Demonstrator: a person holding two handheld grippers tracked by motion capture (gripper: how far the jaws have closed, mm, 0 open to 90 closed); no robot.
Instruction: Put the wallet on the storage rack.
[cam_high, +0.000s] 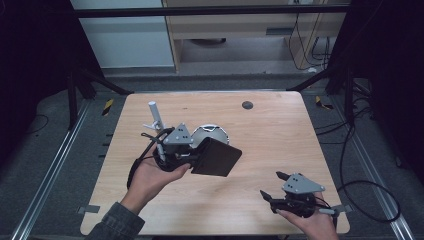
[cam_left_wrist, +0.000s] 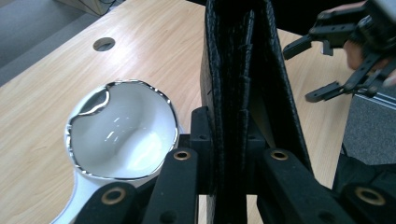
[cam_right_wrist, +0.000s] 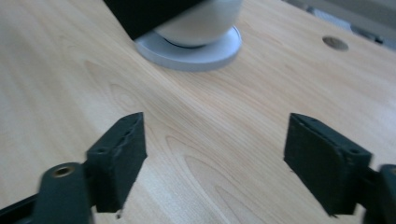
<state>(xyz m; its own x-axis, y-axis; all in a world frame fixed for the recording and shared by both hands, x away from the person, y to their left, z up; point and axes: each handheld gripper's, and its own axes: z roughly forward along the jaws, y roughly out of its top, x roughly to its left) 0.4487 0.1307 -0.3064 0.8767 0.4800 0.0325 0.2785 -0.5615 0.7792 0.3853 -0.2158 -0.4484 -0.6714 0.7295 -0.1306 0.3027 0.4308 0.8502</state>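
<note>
Left of centre in the high view, we see our left claw (cam_high: 196, 159) pinching a flat black leather wallet (cam_high: 216, 157), grained and folded, tilted above the pale wooden bench (cam_high: 270, 130), beside a shiny silver round mirror (cam_high: 211, 134). At lower right, our right claw (cam_high: 272, 187) stands spread, holding nothing.

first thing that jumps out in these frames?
The black wallet stands out, clamped in the left tool and held above the middle of the wooden table. Just behind it sits a white, shiny-rimmed bowl-shaped piece on the tabletop. Near the front right corner, the right tool has its jaws wide open with nothing between them.
</note>
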